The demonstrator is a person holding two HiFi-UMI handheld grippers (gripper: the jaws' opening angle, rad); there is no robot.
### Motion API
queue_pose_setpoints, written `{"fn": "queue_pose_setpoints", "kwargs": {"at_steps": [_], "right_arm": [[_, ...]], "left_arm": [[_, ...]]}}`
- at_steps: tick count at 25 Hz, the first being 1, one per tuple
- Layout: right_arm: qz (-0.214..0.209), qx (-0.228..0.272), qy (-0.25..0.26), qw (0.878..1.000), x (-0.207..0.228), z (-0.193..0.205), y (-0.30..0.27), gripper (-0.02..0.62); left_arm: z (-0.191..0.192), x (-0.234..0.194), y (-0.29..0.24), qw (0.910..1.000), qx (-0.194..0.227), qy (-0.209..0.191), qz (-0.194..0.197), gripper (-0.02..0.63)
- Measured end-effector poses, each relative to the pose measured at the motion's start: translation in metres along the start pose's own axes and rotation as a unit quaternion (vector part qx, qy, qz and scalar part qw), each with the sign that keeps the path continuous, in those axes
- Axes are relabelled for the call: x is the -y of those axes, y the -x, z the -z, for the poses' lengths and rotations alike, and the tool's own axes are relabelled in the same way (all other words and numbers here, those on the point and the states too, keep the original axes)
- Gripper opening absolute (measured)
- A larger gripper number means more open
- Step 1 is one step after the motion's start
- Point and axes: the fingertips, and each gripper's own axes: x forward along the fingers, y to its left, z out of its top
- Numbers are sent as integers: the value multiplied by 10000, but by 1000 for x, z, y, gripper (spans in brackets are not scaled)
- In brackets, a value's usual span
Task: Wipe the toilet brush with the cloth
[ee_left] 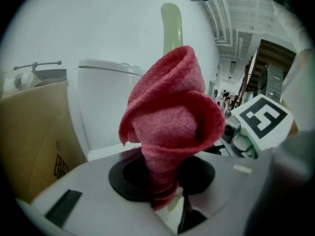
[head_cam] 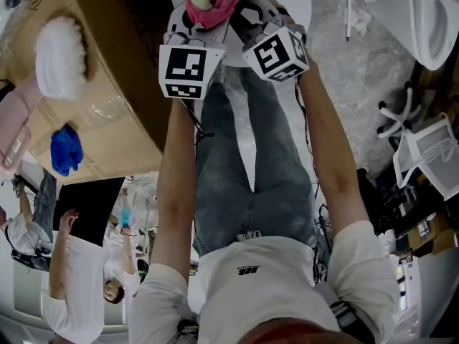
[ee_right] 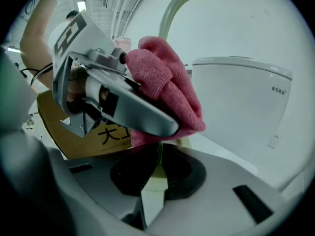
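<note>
Between your two grippers, up against the front of the toilet (ee_right: 241, 102), the whole job sits on one line. Your right gripper (ee_right: 156, 167) has its jaws clamped on the pale-green handle of the toilet brush (ee_right: 172, 14), and that handle runs straight out along the jaws, away from you, ending in a curved tip. The bristle end is out of sight in every view.

Your left gripper (ee_left: 165, 193) is pinched on the cloth (ee_left: 170, 122) — the pink fabric bunches out of its jaws and folds round the handle, which rises directly behind it. From the right gripper's side, the left one comes in across from the left, and the cloth sits on the handle just beyond the right jaws, touching or nearly touching them.

So the wipe looks to be a matter of sliding along that long axis. The left gripper carries the cloth and is the one to travel — outward toward the curved tip, I'd judge, since the right jaws block the near side. Hold the right one firm, or the handle may swing toward the cardboard box (ee_left: 29, 132).
</note>
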Motion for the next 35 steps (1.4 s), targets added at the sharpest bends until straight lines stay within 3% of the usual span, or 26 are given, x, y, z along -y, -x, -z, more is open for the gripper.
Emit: {"fn": "queue_pose_setpoints", "kwargs": {"at_steps": [14,35], "right_arm": [[71,-23,74,9999,0,-1,0,29],[69,-124,46,9999,0,0,0,29]], "left_arm": [[3,0,1,9997,-248,10,6,118],[-126,9,60,9967,759,-180,226,127]]}}
